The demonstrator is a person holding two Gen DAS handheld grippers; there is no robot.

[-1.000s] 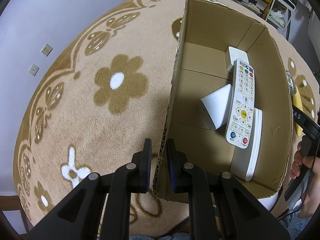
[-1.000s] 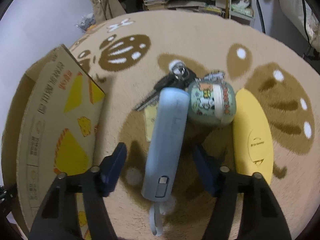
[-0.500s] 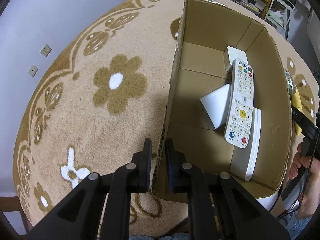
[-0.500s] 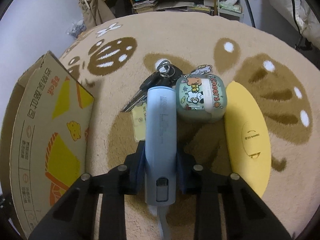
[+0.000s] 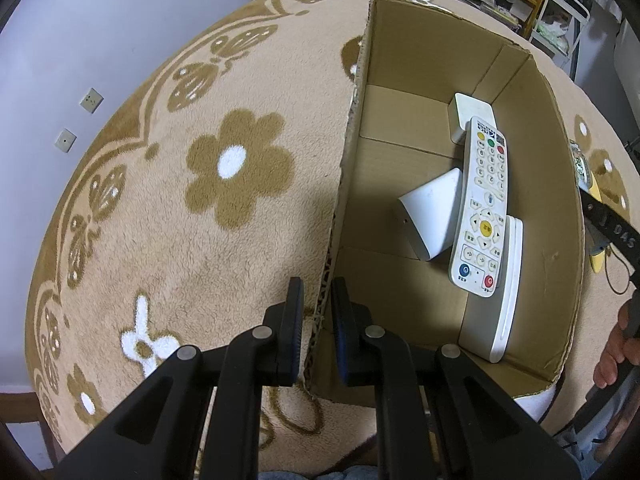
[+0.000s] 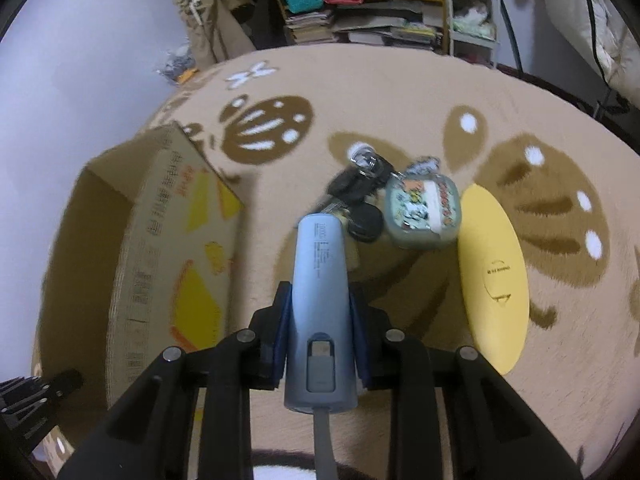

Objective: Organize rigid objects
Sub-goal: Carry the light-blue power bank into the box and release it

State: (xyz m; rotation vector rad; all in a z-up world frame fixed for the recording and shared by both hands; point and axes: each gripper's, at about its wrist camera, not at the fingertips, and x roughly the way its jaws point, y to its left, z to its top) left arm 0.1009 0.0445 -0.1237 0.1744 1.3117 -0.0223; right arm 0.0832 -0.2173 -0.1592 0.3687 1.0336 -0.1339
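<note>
My left gripper (image 5: pixel 317 292) is shut on the near left wall of an open cardboard box (image 5: pixel 348 184). Inside the box lie a white remote (image 5: pixel 482 208) with coloured buttons, a white cone-shaped device (image 5: pixel 432 216), a flat white device (image 5: pixel 502 300) and a small white block (image 5: pixel 466 114). My right gripper (image 6: pixel 320 300) is shut on a light blue power bank (image 6: pixel 320 300) and holds it above the rug. Below it on the rug lie a bunch of keys (image 6: pixel 360 192), a cartoon-printed case (image 6: pixel 424 210) and a yellow oval case (image 6: pixel 492 272). The box (image 6: pixel 160 260) stands to the left.
A beige rug (image 5: pixel 200 160) with brown flowers covers the surface. Shelves with books and clutter (image 6: pixel 360 8) stand beyond the rug. The right gripper's handle and the person's hand (image 5: pixel 616 344) show just right of the box.
My right gripper closed on the power bank and lifted it off the rug, back from the keys. My left gripper kept its hold on the box wall.
</note>
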